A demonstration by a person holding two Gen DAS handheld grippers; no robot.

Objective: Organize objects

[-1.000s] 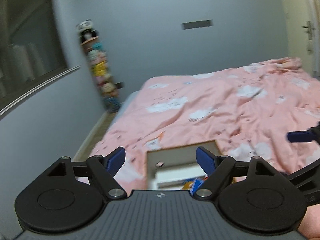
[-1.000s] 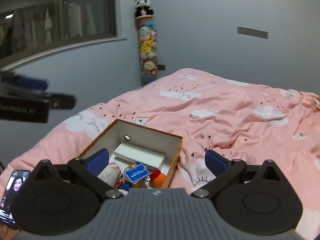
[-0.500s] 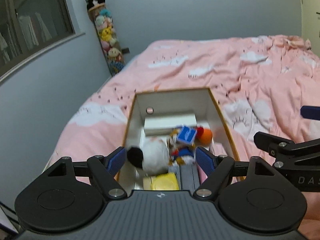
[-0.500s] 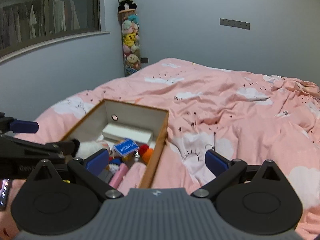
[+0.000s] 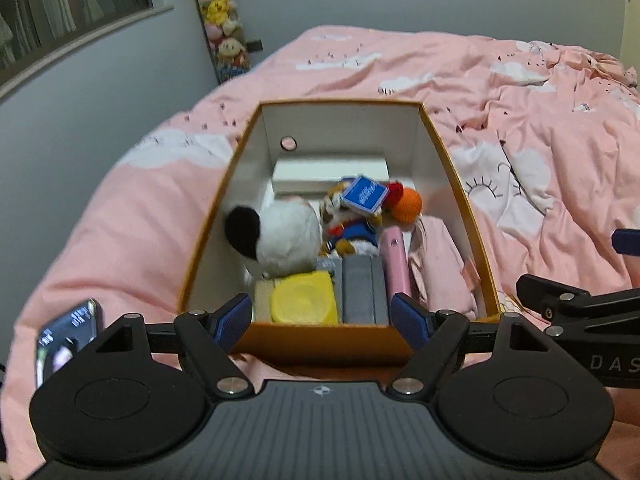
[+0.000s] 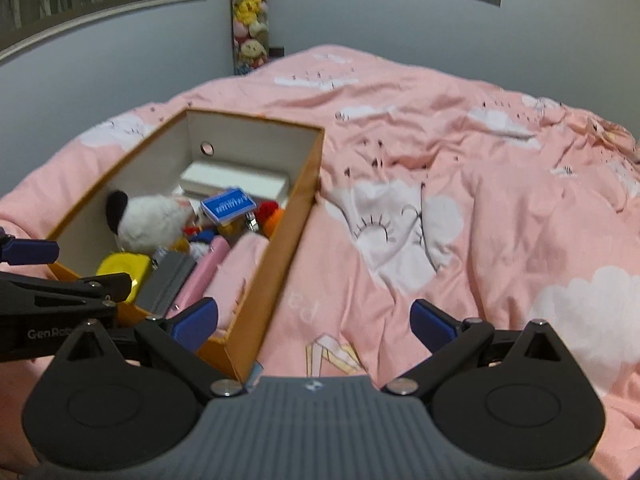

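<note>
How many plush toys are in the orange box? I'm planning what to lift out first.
2 clearly: a white plush with a black ear against the orange box's left wall, and a tiger-like plush just right of it, at mid-box. The orange knitted ball may be another; more could be hidden underneath.

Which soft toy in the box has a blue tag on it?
The small orange-and-white toy in the middle of the box. The blue tag sits on top of it; the big white toy has none.

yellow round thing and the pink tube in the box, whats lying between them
A flat grey box lies between the yellow container and the pink tube, along the near end of the orange box. The left wrist view shows it best.
</note>
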